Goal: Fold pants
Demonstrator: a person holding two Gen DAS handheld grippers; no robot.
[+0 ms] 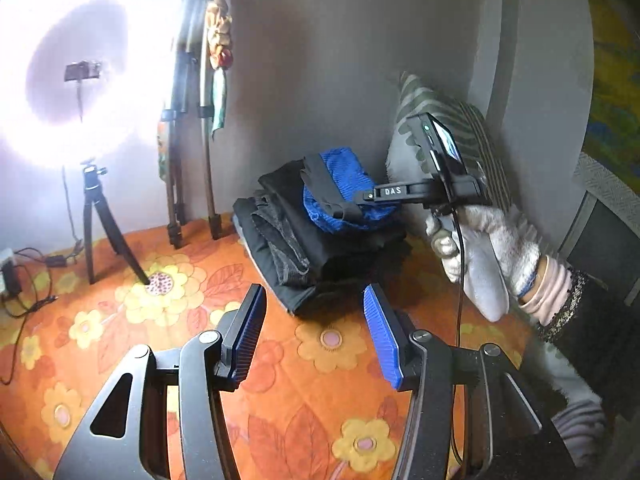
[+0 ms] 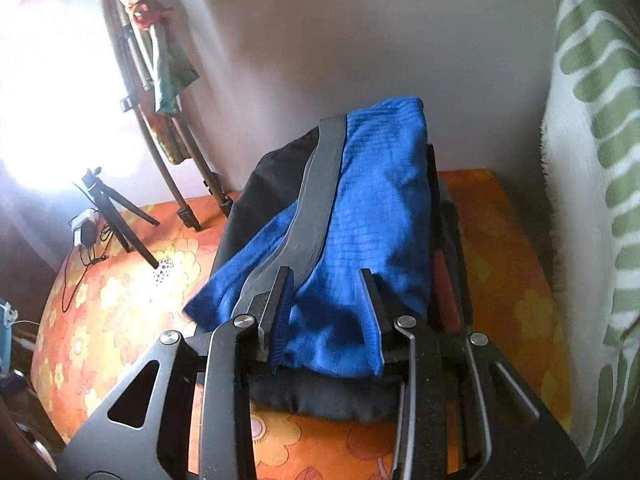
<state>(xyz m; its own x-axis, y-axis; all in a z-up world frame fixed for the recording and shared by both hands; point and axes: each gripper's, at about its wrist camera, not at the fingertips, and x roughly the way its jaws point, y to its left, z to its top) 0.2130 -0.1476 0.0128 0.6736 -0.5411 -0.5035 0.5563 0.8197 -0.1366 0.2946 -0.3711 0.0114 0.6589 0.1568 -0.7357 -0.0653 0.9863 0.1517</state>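
Observation:
Folded blue pants (image 1: pixel 344 188) with a grey stripe lie on top of a stack of dark folded clothes (image 1: pixel 304 252) on the orange flowered bedsheet (image 1: pixel 280 360) by the wall. My left gripper (image 1: pixel 314 320) is open and empty, hovering over the sheet in front of the stack. My right gripper (image 2: pixel 326 312) reaches over the stack with the blue pants (image 2: pixel 360 216) bunched between its spread fingers; its grip is unclear. In the left wrist view the right gripper (image 1: pixel 340 204) and a gloved hand (image 1: pixel 492 240) show at the stack's right.
A bright ring light on a small tripod (image 1: pixel 96 216) stands on the bed at left, with cables (image 1: pixel 28 280) beside it. Folded tripods (image 1: pixel 192 132) lean on the wall. A green striped pillow (image 2: pixel 592 184) stands at the right.

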